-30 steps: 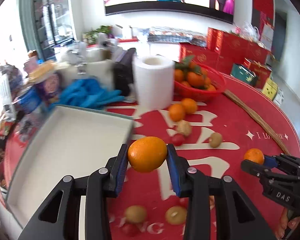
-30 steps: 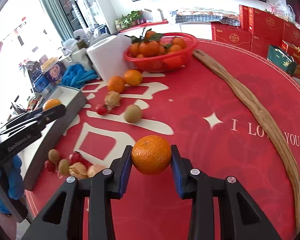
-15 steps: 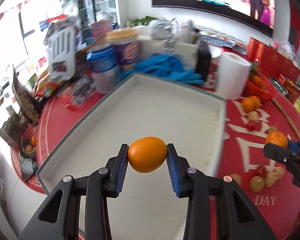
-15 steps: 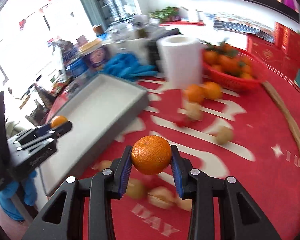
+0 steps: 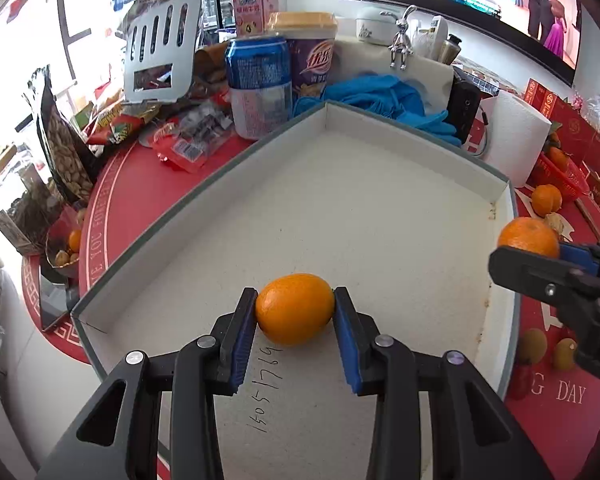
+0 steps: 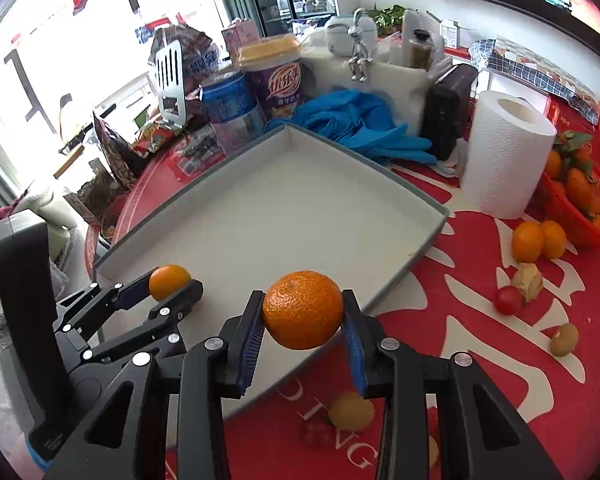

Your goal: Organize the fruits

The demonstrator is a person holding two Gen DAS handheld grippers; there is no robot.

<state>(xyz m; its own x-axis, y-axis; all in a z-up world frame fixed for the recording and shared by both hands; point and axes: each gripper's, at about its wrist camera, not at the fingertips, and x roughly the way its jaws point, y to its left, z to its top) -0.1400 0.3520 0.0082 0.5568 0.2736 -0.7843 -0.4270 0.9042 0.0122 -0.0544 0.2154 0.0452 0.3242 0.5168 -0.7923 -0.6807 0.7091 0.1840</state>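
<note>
My left gripper [image 5: 295, 314] is shut on a smooth orange [image 5: 295, 309] and holds it low over the near part of the white tray [image 5: 380, 216]. It also shows in the right wrist view [image 6: 171, 285] at the tray's near left corner. My right gripper [image 6: 303, 314] is shut on a dimpled mandarin [image 6: 303, 310] above the tray's [image 6: 300, 200] near right rim. In the left wrist view, the right gripper [image 5: 540, 256] holds the mandarin [image 5: 528, 237] beside the tray's right wall.
Loose fruit lies on the red tablecloth: two mandarins [image 6: 538, 240], a cherry tomato [image 6: 507, 300], kiwis [image 6: 564, 339]. A red basket of mandarins [image 6: 580, 196], a paper roll [image 6: 504, 156], blue gloves [image 6: 364, 124], cans and snack packets [image 5: 260, 84] stand behind the tray.
Both grippers have moved left from over the tablecloth to the tray, each still holding its fruit. The left one has lowered toward the tray floor.
</note>
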